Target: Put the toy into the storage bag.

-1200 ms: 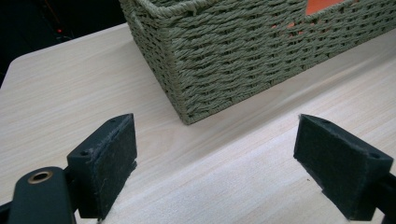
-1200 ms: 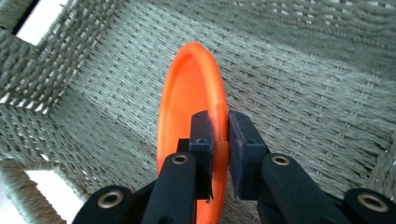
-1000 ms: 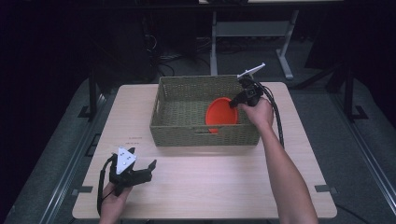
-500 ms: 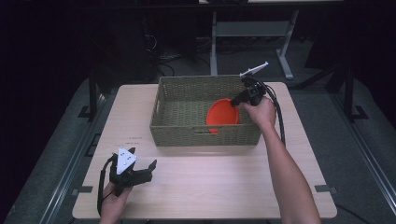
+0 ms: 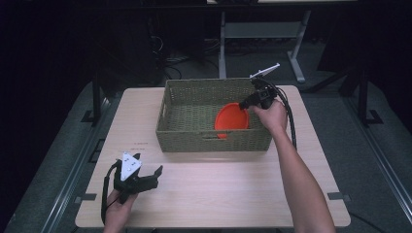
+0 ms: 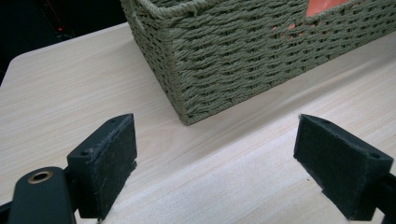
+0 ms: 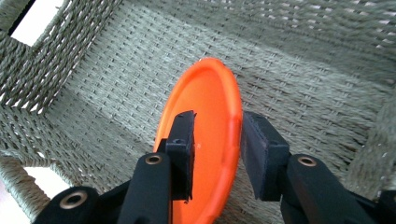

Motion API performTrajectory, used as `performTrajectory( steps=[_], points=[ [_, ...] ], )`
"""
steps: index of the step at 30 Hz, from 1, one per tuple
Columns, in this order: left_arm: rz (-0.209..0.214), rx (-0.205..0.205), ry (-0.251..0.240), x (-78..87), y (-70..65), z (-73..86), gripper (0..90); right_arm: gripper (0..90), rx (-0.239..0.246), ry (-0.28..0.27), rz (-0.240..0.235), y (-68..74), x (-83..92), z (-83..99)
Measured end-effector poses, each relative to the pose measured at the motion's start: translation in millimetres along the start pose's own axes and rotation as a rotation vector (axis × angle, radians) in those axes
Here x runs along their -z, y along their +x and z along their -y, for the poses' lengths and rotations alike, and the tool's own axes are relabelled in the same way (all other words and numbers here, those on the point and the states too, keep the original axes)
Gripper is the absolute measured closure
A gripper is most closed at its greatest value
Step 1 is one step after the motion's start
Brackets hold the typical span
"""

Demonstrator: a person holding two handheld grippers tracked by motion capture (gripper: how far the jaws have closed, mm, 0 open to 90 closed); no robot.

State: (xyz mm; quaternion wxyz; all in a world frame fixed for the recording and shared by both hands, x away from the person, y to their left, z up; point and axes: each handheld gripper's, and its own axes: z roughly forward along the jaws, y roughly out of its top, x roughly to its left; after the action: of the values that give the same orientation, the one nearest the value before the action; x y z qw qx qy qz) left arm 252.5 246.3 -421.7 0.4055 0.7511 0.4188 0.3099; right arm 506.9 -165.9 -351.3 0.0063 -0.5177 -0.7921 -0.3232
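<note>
An orange plate (image 5: 232,119) stands tilted on its edge inside the woven olive basket (image 5: 214,83), near the basket's right end. My right gripper (image 5: 245,104) reaches into the basket from the right. In the right gripper view the plate (image 7: 210,107) rises between the two black jaws of my right gripper (image 7: 217,140). These jaws have just been opening and sit loosely either side of the rim. My left gripper (image 5: 145,167) rests low over the table at the front left, open, with nothing between the jaws of my left gripper (image 6: 215,158).
The basket (image 6: 243,56) stands in the middle back of the light wooden table (image 5: 218,194); orange shows through its weave (image 6: 327,5). A cable (image 5: 290,121) trails from the right gripper along the forearm. Dark floor and metal stands lie beyond the table.
</note>
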Motion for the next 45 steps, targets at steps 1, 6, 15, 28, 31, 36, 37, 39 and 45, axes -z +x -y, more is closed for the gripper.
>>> performTrajectory(
  steps=[1, 6, 15, 28, 31, 36, 37, 39, 45],
  points=[
    [-0.001, 0.002, 0.002, -0.4, -0.1, 0.0, 12.8, 64.6, -0.002, -0.004, -0.017, -0.9, 0.3, 0.0],
    [0.0, -0.006, 0.004, -0.1, -0.9, -0.2, 12.8, 61.6, -0.004, -0.006, -0.058, 0.0, 1.1, 0.0],
    [0.003, -0.006, 0.004, 0.4, 0.1, 0.2, 12.8, 57.4, 0.003, -0.004, -0.1, 4.2, 0.0, 1.7],
    [0.005, -0.011, 0.004, 1.1, -1.3, 0.1, 12.7, 49.2, 0.007, -0.005, -0.157, 9.5, 0.7, 5.4],
    [0.003, -0.009, 0.0, 0.3, -1.9, 0.1, 12.8, 46.1, 0.002, -0.015, -0.158, 10.1, 3.3, 6.1],
    [0.003, -0.012, 0.006, 0.4, -0.9, 0.2, 12.8, 38.9, -0.006, -0.035, -0.16, 11.4, 10.0, 6.5],
    [0.002, -0.012, 0.005, 0.4, -0.8, 0.2, 12.8, 37.8, -0.007, -0.042, -0.163, 11.2, 10.6, 7.0],
    [0.002, -0.013, 0.006, 0.3, -1.0, 0.2, 12.8, 35.5, -0.015, -0.041, -0.182, 11.6, 11.7, 7.9],
    [0.001, -0.011, -0.002, 0.0, -1.6, 0.4, 12.7, 32.7, -0.018, -0.047, -0.204, 12.9, 15.8, 10.0]
  ],
)
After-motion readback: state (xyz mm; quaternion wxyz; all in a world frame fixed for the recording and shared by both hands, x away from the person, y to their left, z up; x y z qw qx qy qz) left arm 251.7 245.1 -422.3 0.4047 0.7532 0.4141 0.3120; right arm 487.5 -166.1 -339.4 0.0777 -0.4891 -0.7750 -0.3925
